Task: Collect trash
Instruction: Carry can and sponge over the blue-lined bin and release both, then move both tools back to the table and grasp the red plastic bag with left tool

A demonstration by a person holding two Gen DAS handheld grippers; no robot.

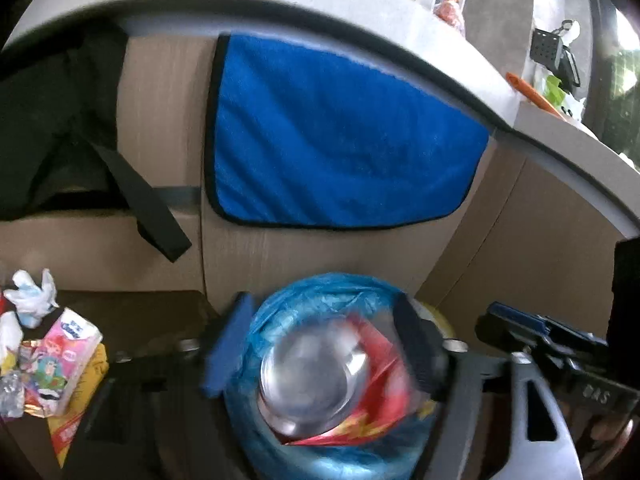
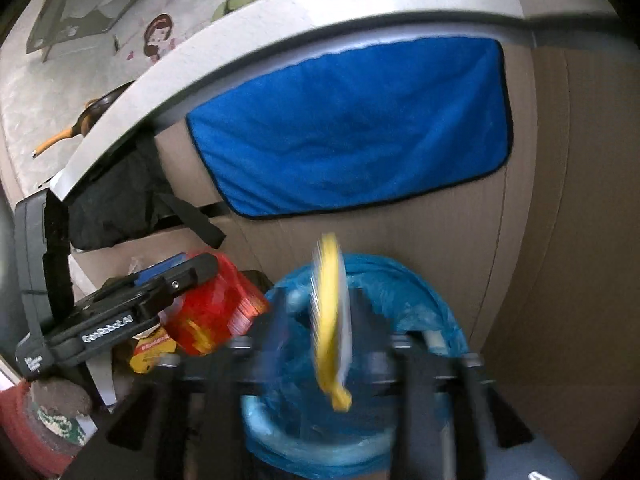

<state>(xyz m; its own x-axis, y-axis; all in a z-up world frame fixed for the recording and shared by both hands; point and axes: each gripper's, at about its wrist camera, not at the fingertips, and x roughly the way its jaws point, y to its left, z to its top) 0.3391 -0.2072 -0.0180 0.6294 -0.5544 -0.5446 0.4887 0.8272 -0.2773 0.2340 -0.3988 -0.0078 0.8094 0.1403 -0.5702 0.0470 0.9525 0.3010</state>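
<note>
We see one round bin (image 1: 280,320) lined with crinkly blue plastic, and one blue cloth (image 1: 340,136) hanging above. Left gripper (image 1: 328,344) jaws spread around one shiny red wrapper (image 1: 376,384) over it. Right gripper (image 2: 320,320) jaws spread; one thin yellow wrapper (image 2: 330,320) sits between them above the bin.

Glossy blue plastic bin liner (image 1: 288,300), shiny foil wrapper (image 1: 316,376), matt blue cloth (image 1: 340,132).

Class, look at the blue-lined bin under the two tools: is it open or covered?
Open. The bin shows a bare liner rim and no lid, and the red wrapper and yellow wrapper hang directly above its mouth.
</note>
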